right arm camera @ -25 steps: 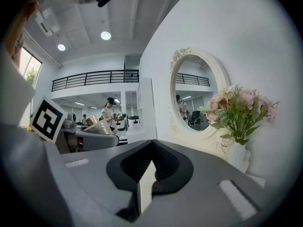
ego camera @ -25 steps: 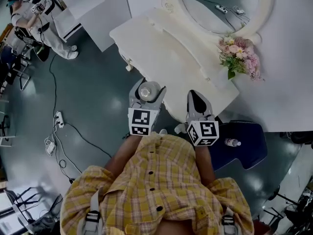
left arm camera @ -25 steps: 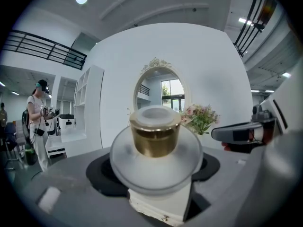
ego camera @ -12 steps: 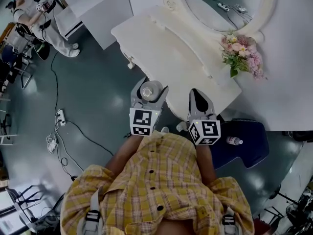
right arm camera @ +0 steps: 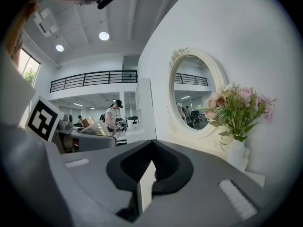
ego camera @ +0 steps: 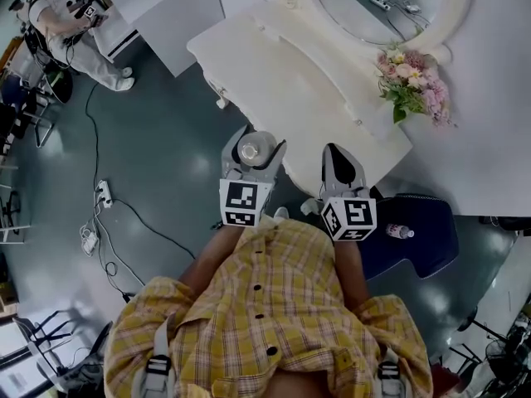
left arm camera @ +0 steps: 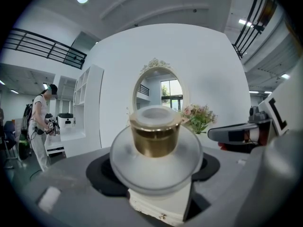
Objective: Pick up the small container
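Between wide-spread jaws of left gripper (ego camera: 255, 152): small container (left arm camera: 155, 148), gripped by rounded frosted body, off vanity table (ego camera: 274, 81), over floor (ego camera: 166, 181). Smooth curve may slip and drop — could crack. Right gripper (ego camera: 338, 157) jaws together, empty — no backup.

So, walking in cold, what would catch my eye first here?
Probably the small container, a frosted jar with a gold band, gripped in the left gripper just off the edge of the white dressing table. On that table stands an oval mirror with pink flowers beside it. The person's yellow checked shirt fills the bottom of the head view.
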Demonstrator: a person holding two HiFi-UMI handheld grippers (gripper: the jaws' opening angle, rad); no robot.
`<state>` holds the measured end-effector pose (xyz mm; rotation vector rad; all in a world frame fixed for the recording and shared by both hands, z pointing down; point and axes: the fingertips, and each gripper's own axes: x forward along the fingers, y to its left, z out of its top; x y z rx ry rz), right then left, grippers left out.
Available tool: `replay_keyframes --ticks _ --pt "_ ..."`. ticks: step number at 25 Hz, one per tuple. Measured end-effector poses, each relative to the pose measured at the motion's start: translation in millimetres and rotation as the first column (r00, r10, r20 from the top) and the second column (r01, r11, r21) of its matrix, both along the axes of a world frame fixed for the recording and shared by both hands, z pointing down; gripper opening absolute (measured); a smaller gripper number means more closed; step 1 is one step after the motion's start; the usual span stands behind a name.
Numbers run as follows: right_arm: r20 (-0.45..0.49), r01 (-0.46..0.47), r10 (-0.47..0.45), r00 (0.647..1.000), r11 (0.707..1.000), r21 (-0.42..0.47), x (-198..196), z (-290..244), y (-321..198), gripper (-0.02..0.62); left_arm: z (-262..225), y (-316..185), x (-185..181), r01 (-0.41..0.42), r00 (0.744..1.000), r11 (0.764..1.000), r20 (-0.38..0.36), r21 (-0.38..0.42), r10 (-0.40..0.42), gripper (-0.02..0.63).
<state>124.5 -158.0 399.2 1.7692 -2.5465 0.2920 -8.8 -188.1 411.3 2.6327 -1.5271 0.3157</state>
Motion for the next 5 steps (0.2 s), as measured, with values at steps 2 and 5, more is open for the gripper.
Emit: replay_keyframes --ticks 2,5 --pt "-0.001 0.000 0.000 1.000 1.000 0.001 -0.3 -0.1 -0.3 0.002 0.0 -0.1 0.3 -0.002 1.000 1.000 0.001 0.000 0.002 0.345" --pt "-0.004 0.001 -0.001 1.000 1.000 0.001 -0.9 1.0 -1.5 0.002 0.8 -1.3 0.4 -0.001 1.000 1.000 0.002 0.001 0.001 0.345"
